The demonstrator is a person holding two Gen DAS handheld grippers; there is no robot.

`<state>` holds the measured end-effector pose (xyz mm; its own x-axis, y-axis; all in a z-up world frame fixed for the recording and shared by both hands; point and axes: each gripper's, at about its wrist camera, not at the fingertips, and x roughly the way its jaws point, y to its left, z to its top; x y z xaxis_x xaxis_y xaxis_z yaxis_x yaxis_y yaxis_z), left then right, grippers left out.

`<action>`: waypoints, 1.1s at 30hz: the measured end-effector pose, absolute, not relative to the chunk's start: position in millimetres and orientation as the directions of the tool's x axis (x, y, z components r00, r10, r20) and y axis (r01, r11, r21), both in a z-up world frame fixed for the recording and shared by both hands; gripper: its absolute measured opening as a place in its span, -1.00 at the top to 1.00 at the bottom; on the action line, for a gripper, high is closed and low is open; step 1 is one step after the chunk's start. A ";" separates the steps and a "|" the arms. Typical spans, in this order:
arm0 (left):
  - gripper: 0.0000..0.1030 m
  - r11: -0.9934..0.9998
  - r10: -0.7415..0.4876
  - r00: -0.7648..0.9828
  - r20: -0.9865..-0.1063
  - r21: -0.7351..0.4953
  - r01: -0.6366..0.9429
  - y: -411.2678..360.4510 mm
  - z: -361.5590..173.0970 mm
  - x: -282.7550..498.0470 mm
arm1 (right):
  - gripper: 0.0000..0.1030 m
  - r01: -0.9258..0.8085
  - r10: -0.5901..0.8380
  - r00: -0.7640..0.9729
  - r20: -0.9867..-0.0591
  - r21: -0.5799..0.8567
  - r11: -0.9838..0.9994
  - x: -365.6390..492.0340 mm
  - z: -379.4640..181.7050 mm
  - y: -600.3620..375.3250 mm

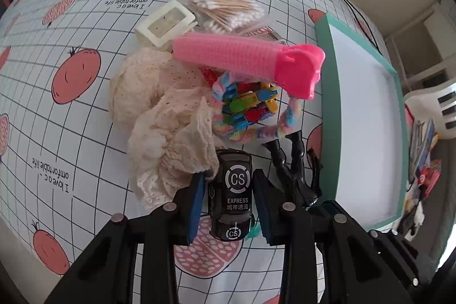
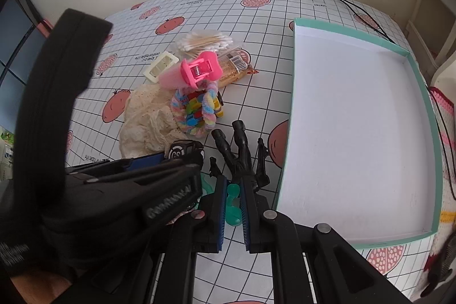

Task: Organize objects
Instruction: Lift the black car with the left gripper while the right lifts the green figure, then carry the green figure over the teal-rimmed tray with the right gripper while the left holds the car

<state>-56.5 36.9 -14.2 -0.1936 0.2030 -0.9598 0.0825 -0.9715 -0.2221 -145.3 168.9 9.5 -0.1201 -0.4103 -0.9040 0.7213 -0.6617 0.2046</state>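
Black plastic toy car (image 1: 232,198), lying on the checked tablecloth (image 1: 85,133) at lower centre of the left wrist view, touching the cream lace cloth (image 1: 159,116) at its upper left and sitting just beside the black figure (image 1: 287,161) at its right.

- Left tongs (image 1: 229,175): standing partly open, straddling the car along both long sides, pads looking just clear of the body and not pressing.
- Right tongs (image 2: 232,181): standing almost closed at lower centre of the right wrist view, a green plastic piece (image 2: 233,211) showing in the slit; not telling whether gripped or merely lying below.
- Handling, judged: looking light, stiff and glossy, so likely slipping; probably rolling on its wheels if nudged. Squeezing across the flat sides at mid-body, lace kept out of the pinch.
- Teal box (image 1: 322,76), white inside, waiting at right of frame.
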 end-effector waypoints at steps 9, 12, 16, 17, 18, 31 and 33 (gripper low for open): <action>0.34 -0.981 0.171 -0.182 -0.968 -0.184 0.056 42.0 -15.3 -58.5 | 0.80 0.719 -0.425 -0.115 -0.898 0.220 -0.659 -146.5 11.9 170.4; 0.36 -0.979 0.182 -0.181 -0.967 -0.195 0.059 38.4 -12.9 -58.1 | 0.80 0.718 -0.442 -0.127 -0.888 0.225 -0.658 -147.4 16.2 172.8; 0.37 -0.972 0.202 -0.179 -0.963 -0.219 0.081 31.5 -9.9 -56.6 | 0.80 0.721 -0.460 -0.149 -0.875 0.222 -0.657 -147.4 23.8 176.4; 0.38 -0.971 0.206 -0.183 -0.961 -0.225 0.085 30.0 -8.5 -56.1 | 0.80 0.722 -0.465 -0.155 -0.872 0.222 -0.656 -147.3 25.3 177.4; 0.38 -0.970 0.207 -0.188 -0.960 -0.226 0.090 30.1 -7.5 -58.3 | 0.80 0.721 -0.469 -0.161 -0.868 0.221 -0.656 -147.5 27.0 178.4; 0.40 -0.954 0.247 -0.275 -0.929 -0.283 0.097 12.2 30.6 -33.4 | 0.80 0.691 -0.521 -0.234 -0.821 0.236 -0.684 -157.4 47.3 196.7; 0.40 -0.954 0.246 -0.291 -0.924 -0.284 0.093 14.5 34.6 -33.6 | 0.80 0.686 -0.525 -0.243 -0.816 0.238 -0.687 -158.5 49.3 198.7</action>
<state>-33.6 14.5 34.6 -0.2914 0.2464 -0.9243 0.0933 -0.9543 -0.2838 -158.5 198.7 49.3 -0.2428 -0.5252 -0.8156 0.6860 -0.6874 0.2384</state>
